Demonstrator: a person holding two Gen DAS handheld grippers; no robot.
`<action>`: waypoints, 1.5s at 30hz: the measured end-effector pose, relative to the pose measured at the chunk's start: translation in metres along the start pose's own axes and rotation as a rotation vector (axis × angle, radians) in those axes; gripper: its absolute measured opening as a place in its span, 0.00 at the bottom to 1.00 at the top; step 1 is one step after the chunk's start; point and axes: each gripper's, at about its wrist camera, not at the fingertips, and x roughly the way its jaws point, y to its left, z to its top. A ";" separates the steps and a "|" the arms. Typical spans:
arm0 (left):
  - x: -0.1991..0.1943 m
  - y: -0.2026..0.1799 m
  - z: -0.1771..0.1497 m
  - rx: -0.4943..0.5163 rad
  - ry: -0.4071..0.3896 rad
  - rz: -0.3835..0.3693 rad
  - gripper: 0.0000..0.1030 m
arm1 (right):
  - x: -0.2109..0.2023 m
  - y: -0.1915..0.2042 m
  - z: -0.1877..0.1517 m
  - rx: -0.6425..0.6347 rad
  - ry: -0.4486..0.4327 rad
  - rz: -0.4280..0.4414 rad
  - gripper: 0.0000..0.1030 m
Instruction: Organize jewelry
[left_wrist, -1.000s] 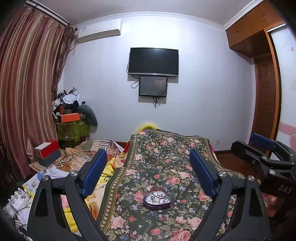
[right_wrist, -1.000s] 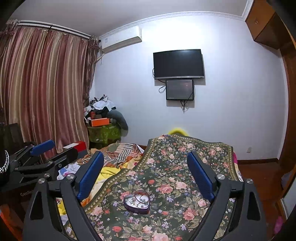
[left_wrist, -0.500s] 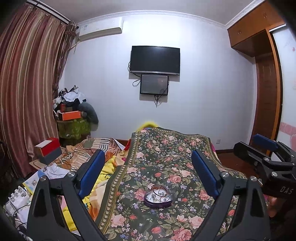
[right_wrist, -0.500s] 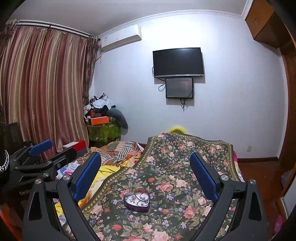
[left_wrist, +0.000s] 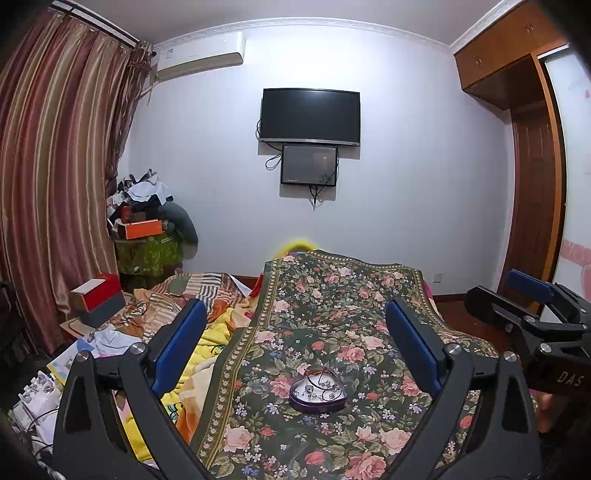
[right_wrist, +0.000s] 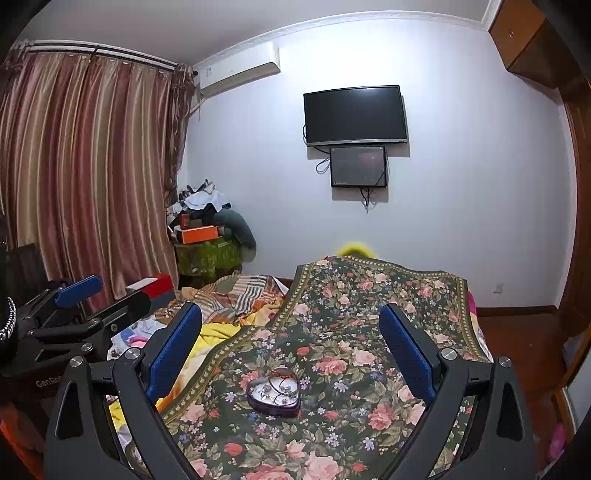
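The purple heart-shaped tin (left_wrist: 318, 393), lid off, sits on the dark floral bedspread (left_wrist: 332, 317) ahead of and below both my claws, roughly between the fingers in each view. Small silvery pieces and a thin reddish loop lie inside it; I see no jewelry loose on the cloth around it. That fits either a tin already filled or one waiting to be sorted, so I cannot judge how much is left.

My left gripper (left_wrist: 295, 350) is spread wide and carries nothing; my right gripper (right_wrist: 291, 354) is equally wide and empty. Both hang above the bed, clear of the tin.

The left view shows my right gripper off to its right. The right view shows my left one at its left, plus a beaded band at the frame edge.
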 end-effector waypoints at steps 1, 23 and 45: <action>0.000 0.000 0.000 0.000 0.000 0.000 0.96 | 0.001 0.000 0.000 0.000 0.001 0.000 0.93; 0.004 -0.001 -0.003 -0.003 0.014 -0.004 0.99 | 0.002 0.000 -0.001 0.013 0.013 0.003 0.93; 0.006 0.002 0.000 -0.011 0.022 -0.022 0.99 | 0.004 0.001 -0.001 0.006 0.013 -0.002 0.94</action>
